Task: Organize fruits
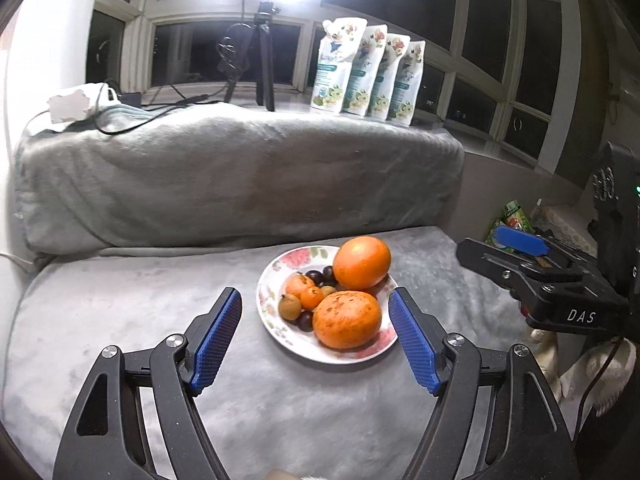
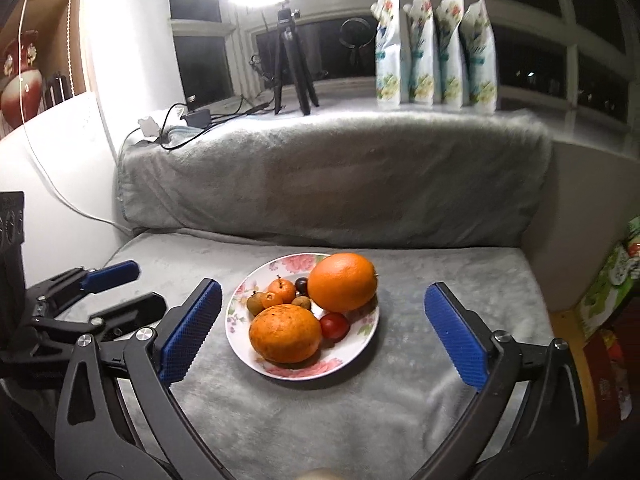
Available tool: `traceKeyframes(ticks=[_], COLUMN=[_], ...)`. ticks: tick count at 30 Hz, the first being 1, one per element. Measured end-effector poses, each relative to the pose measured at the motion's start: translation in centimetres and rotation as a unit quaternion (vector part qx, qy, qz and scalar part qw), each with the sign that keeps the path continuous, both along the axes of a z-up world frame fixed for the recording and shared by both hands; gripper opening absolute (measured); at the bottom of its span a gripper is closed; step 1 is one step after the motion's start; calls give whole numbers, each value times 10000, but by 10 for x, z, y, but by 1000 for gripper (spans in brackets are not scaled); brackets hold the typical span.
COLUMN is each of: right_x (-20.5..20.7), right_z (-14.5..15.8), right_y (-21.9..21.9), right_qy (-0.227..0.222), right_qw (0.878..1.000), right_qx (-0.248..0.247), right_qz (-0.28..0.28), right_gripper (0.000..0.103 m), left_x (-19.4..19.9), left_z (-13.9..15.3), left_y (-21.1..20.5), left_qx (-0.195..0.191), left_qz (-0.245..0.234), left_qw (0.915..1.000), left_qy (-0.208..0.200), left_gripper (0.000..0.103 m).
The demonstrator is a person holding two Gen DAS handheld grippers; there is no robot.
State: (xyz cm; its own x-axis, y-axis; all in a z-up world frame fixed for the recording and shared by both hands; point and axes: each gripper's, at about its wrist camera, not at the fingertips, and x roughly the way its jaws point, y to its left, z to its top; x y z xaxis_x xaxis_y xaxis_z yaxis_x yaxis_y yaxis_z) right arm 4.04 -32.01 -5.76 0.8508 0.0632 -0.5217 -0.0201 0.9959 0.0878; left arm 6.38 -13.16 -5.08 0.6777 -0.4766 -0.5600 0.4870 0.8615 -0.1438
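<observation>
Grey fuzzy blanket (image 2: 360,420) is covering the seat and giving the flowered plate (image 2: 280,372) a soft, flat spot. 2 big oranges (image 2: 343,282) are filling the plate's front and right side, likely so the small ones fit behind. Little orange, brown and dark fruits (image 2: 281,289) are bunching together at the back. Right gripper (image 2: 322,330) and left gripper (image 1: 316,336) are hanging wide apart, gripping nothing, near the plate.
</observation>
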Motion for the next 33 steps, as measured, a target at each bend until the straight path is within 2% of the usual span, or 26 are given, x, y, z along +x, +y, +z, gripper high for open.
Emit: traceKeyframes(ticks=[4, 6, 12, 21, 33], right_x=[-15, -21, -37, -45, -43], right_z=[4, 6, 12, 16, 16], right_y=[4, 7, 12, 18, 17], right_qy=[-184, -256, -433, -572, -577], right_qw=[9986, 9973, 9931, 9919, 9919], right_qx=[-261, -380, -620, -679, -686], right_qz=[-415, -568, -898, -908, -894], right_gripper=[103, 103, 103, 103, 103], left_x=[-8, -11, -16, -22, -21], left_z=[3, 4, 5, 8, 8], left_y=[10, 15, 27, 37, 38], left_qx=[51, 58, 21, 48, 119], left_qz=[159, 224, 397, 622, 683], left_qw=[9998, 9996, 9991, 9978, 9972], left_qy=[-106, -133, -114, -213, -272], left_gripper=[77, 81, 81, 81, 81])
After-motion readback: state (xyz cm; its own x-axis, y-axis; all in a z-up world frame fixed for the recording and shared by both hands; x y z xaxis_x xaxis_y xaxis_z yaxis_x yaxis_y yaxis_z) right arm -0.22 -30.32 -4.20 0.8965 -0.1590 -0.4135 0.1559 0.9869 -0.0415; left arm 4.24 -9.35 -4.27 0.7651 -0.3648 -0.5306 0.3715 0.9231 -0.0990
